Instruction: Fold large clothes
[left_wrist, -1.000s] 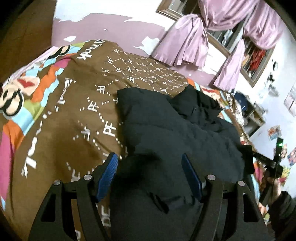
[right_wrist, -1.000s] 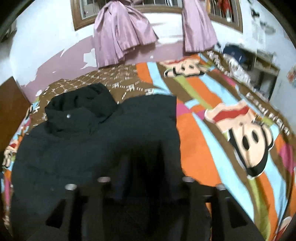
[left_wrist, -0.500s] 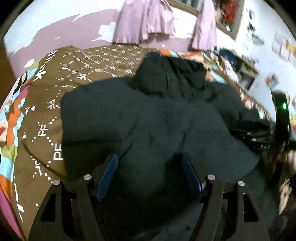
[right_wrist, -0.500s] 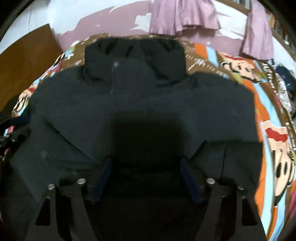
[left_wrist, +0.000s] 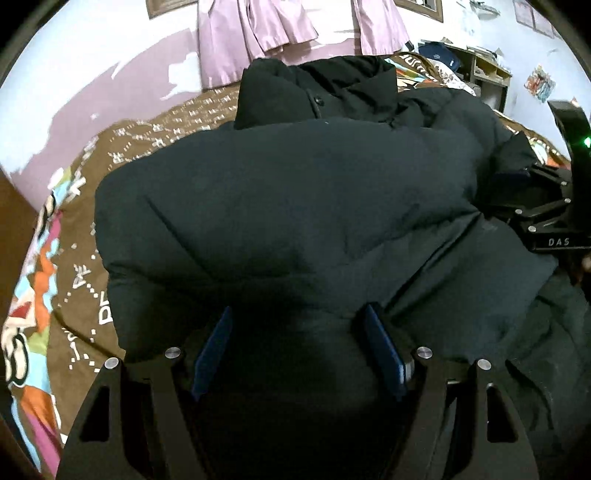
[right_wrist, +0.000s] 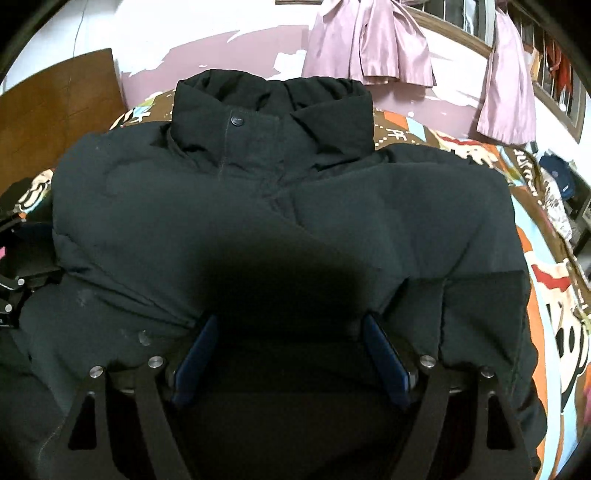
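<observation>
Left wrist view: left hand-held gripper (left_wrist: 299, 332) released, jaws apart over the near hem of the black puffer jacket (left_wrist: 295, 206), which lies on the bed (left_wrist: 77, 280), collar far. Right wrist view: right hand-held gripper (right_wrist: 290, 338) released, jaws just opened wider, jacket fabric between them, pads not pressing.
</observation>
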